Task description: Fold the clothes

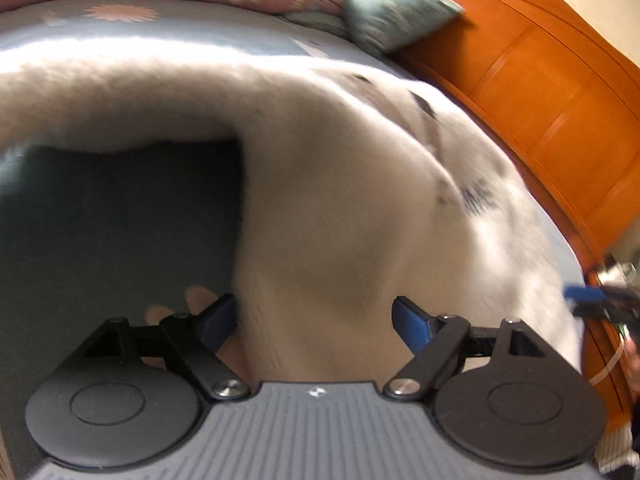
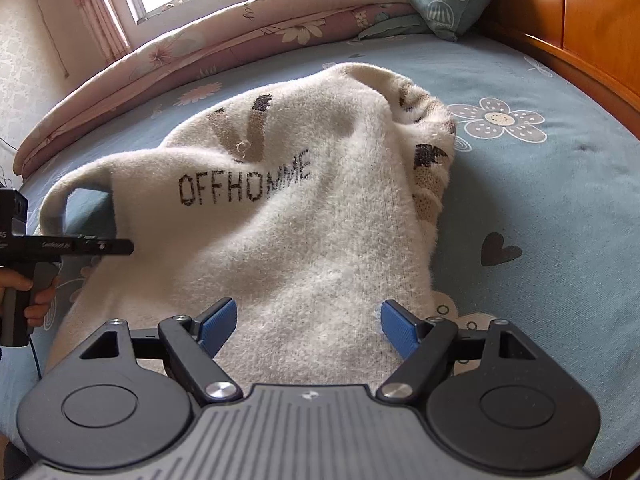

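Both sets of jaws wide open, nothing held. Right gripper (image 2: 308,326) poised over the near hem of the sweater (image 2: 280,216), pads apart with fuzzy knit showing between them but not pinched. Left gripper (image 1: 314,322) likewise spread above the sweater's left side, beside a loop of cloth arching over bare sheet; picture blurred there. Sweater heaped and half rolled near the middle of the bed (image 2: 540,184), lettering up, patterned part bunched toward the headboard (image 2: 592,20) edge. Probably best now: lower onto two matching hem corners, pinch one layer only, lift together, spread flat before creasing. Risk: grabbing doubled fabric.
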`<state>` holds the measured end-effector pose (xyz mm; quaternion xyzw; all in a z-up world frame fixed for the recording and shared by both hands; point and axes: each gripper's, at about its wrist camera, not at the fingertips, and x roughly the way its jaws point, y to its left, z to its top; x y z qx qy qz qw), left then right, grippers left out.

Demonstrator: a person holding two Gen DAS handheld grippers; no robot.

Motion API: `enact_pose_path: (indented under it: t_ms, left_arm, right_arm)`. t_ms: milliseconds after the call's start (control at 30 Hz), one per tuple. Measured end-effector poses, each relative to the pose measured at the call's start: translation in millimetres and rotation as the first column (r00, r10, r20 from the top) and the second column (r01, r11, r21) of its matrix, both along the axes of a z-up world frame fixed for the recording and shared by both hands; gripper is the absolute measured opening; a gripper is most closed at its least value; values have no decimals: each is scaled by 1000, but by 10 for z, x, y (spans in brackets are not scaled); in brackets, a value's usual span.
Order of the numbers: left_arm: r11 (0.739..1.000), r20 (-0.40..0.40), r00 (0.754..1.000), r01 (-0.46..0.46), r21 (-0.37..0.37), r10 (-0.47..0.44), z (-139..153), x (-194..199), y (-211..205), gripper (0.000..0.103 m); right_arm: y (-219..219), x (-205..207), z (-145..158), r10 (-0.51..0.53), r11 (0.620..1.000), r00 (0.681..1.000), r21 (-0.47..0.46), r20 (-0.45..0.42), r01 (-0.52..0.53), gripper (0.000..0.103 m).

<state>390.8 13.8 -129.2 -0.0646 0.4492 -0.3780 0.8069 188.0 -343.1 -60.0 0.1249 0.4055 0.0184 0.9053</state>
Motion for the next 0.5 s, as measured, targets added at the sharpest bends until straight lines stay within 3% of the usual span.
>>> enact_pose_path:
  t_ms: [133,367,400,467,500]
  left_arm:
    - [996,-86,996,-18,-90,10,-17,18,70,83]
    - [991,-100,994,-57,-123,44,-36,327,-128,81]
    - [993,-100,995,-42,-106,32,-13,301,-117,77]
    - [997,-101,995,-17,-75,9,25,246,-82,55]
    - [997,-108,994,-13,-72,5,22,210,-28,52]
  right_arm:
    - [16,4,-2,12,1000,1000,11,7,-12,83]
    - [78,17,5,5,1000,1000,18,6,-5,83]
    - [90,0,27,8,1000,1000,15,12,-8,83]
    - [99,-46,76,12,1000,1000,0,28,-12,83]
    - [85,-67,88,10,1000,999,-10,34,-9,84]
